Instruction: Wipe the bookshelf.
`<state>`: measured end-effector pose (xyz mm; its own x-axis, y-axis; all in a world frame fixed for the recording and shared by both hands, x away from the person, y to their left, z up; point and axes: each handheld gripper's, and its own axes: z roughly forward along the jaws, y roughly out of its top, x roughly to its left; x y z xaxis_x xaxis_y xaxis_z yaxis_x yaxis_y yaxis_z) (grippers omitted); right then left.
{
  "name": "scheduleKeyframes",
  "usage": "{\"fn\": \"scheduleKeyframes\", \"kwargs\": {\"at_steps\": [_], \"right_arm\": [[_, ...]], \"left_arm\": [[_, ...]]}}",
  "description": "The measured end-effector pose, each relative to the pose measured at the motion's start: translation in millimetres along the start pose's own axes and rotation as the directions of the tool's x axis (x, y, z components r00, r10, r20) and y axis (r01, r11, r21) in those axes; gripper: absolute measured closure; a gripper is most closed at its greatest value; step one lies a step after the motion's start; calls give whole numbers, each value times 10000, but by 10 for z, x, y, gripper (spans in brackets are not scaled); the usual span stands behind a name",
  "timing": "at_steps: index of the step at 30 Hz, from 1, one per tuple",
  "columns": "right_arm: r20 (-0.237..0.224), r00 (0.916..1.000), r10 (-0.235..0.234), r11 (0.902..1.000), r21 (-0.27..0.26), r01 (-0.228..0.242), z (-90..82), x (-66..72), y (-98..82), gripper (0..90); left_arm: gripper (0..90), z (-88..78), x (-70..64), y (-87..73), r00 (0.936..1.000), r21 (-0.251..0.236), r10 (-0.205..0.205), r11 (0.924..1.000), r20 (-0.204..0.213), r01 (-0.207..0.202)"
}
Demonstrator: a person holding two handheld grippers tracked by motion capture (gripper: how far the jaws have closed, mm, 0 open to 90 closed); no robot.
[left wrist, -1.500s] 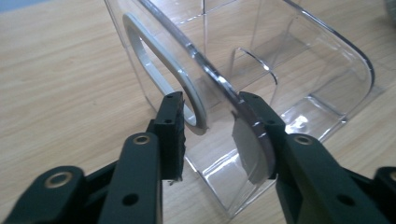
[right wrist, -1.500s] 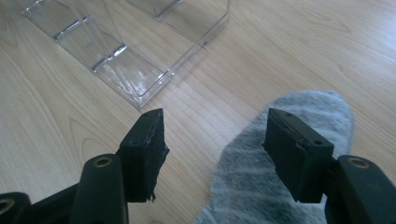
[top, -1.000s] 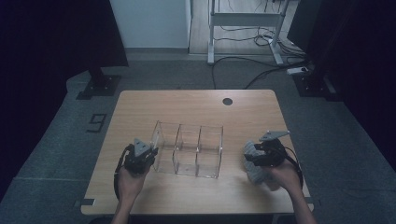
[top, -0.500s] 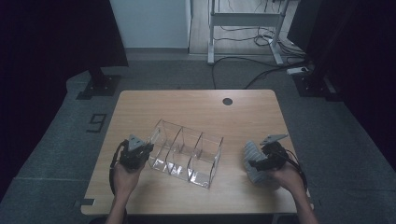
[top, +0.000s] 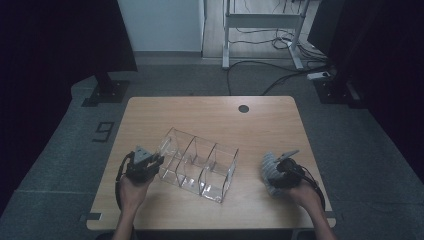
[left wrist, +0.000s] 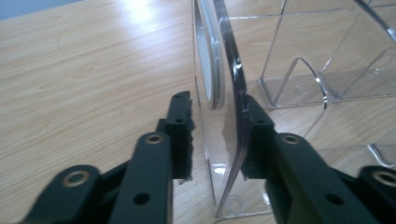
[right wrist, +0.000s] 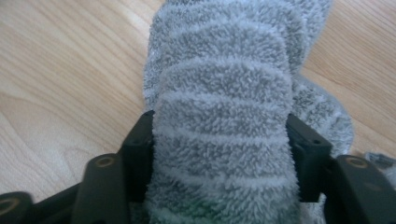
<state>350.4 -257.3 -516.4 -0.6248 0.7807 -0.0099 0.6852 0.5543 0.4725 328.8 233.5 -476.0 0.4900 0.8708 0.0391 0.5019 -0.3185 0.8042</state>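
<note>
A clear acrylic organiser (top: 200, 165) with three compartments lies skewed on the wooden table (top: 210, 112). My left gripper (top: 156, 164) straddles its left end wall (left wrist: 231, 93). Its jaws have just been opening and stand open; the right jaw sits against the wall and a thin gap shows at the left one (left wrist: 217, 119). At the right, my right gripper (top: 274, 175) holds a fluffy grey striped sock (top: 268, 165) low over the table. Its jaws have just been closing and press into the sock (right wrist: 224, 70) from both sides (right wrist: 219, 123).
A dark cable hole (top: 243, 108) sits near the table's far edge. Beyond the table stand a desk frame with cables (top: 260, 30) and dark curtains. The near table edge runs just below both hands.
The organiser has swung round, its right end now nearer the person. The right gripper has sunk toward the table with the sock. The left hand has hardly moved.
</note>
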Motion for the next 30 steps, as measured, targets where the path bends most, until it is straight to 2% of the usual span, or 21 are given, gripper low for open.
{"fn": "scheduleKeyframes", "kwargs": {"at_steps": [5,8,11,13,15,19,23,26,30], "right_arm": [[155,9993,340,9989,-339,-335,-67,-53,-9,484],[93,9987,508,9944,-937,-497,-151,-63,1,491],[-279,9982,533,9829,-1750,-574,-259,-25,42,489],[-485,9979,419,9753,-2147,-514,-322,15,84,488],[-726,9972,168,9620,-2708,-360,-402,89,149,487],[-926,9946,-458,9465,-3225,135,-479,247,276,485],[-988,9910,-902,9430,-3286,530,-460,371,384,484],[-1003,9894,-1049,9412,-3313,662,-442,423,451,483],[-925,9877,-1259,9349,-3440,870,-415,493,558,483]], "left_arm": [[805,7,-8,1,9998,-31,73,10000,174,-72],[813,12,-4,0,9999,-59,29,10000,150,-28],[813,18,9,-4,9997,-124,-55,9999,243,58],[814,22,11,-4,9997,-144,-59,9999,241,62],[817,26,6,-5,9998,-165,-22,9999,201,26],[827,36,2,-1,9999,-151,-32,9999,157,34],[833,44,6,0,9998,-174,-120,9998,181,123],[835,49,12,5,9995,-151,-165,9997,276,169],[831,63,44,12,9964,-84,-462,9989,708,469]]}}
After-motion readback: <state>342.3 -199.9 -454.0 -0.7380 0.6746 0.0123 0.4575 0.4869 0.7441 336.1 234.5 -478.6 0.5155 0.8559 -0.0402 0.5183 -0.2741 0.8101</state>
